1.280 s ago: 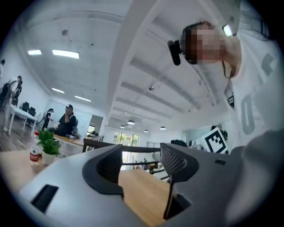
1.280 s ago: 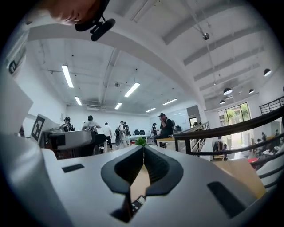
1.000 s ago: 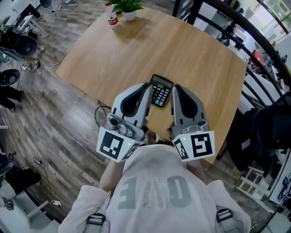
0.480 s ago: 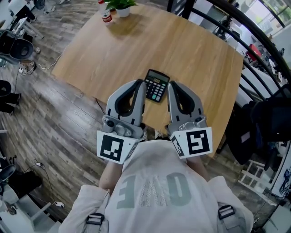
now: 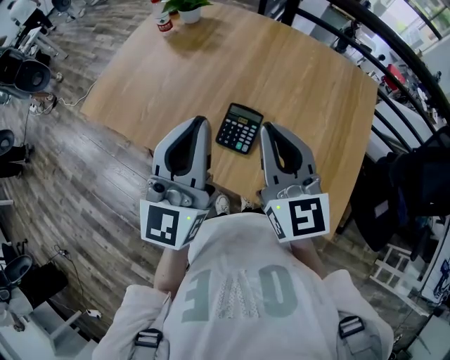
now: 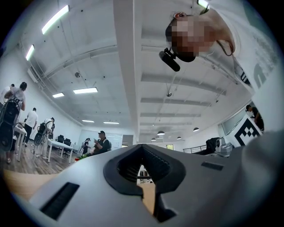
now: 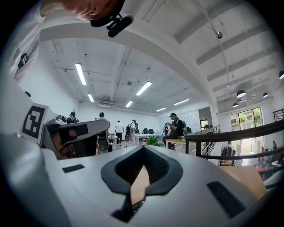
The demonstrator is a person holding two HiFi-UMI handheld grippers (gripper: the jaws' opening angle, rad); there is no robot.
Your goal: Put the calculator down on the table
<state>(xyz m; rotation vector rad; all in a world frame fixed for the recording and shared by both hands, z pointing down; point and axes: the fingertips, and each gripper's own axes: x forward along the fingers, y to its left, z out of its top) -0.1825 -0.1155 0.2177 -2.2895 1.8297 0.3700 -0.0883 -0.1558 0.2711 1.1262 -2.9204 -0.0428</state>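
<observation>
A black calculator (image 5: 239, 128) lies flat on the round wooden table (image 5: 295, 77), close to its near edge. In the head view my left gripper (image 5: 199, 121) sits just left of the calculator, apart from it, with its jaws shut on nothing. My right gripper (image 5: 267, 129) hangs just right of the calculator, also shut and empty. In the left gripper view the left gripper (image 6: 147, 199) shows only a thin slit with table wood behind it. Through the slit of the right gripper (image 7: 137, 190) I see wood and a bit of the calculator's keys (image 7: 135, 207).
A potted plant (image 5: 184, 8) and a red can (image 5: 164, 24) stand at the table's far edge. A black curved railing (image 5: 394, 49) runs along the right. Office chairs (image 5: 21, 67) stand on the wooden floor at left. People sit and stand in the far room.
My left gripper has swung left, away from the calculator, which now lies fully uncovered between the two grippers. The right gripper has barely moved.
</observation>
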